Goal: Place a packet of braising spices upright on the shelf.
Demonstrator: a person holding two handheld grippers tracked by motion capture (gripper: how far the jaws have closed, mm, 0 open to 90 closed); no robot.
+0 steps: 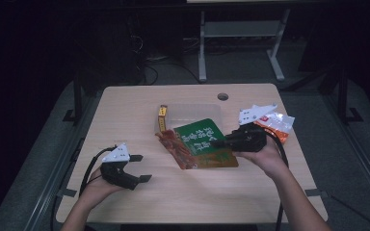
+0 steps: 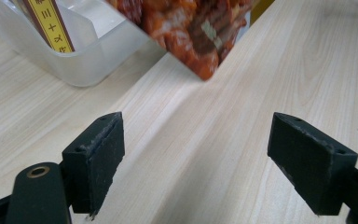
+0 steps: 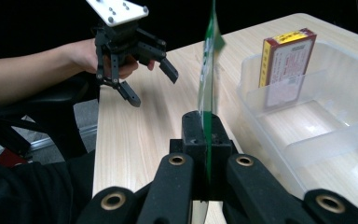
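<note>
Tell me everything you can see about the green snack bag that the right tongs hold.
The green snack bag is a flat, glossy pouch: green with pale characters on its upper part, a red-brown food picture along its lower and left edges. The right tongs are shut on its right edge, and it looks lifted, hanging partly over the clear plastic bin. In the right gripper view it appears edge-on, thin and upright between the jaws.

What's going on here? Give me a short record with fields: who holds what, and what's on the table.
right gripper: shut on the green snack bag's edge, bag lifted over the clear bin
left gripper: open, holding nothing
in bin: red and yellow box, upright
table: orange and white packet beside the right hand
</note>
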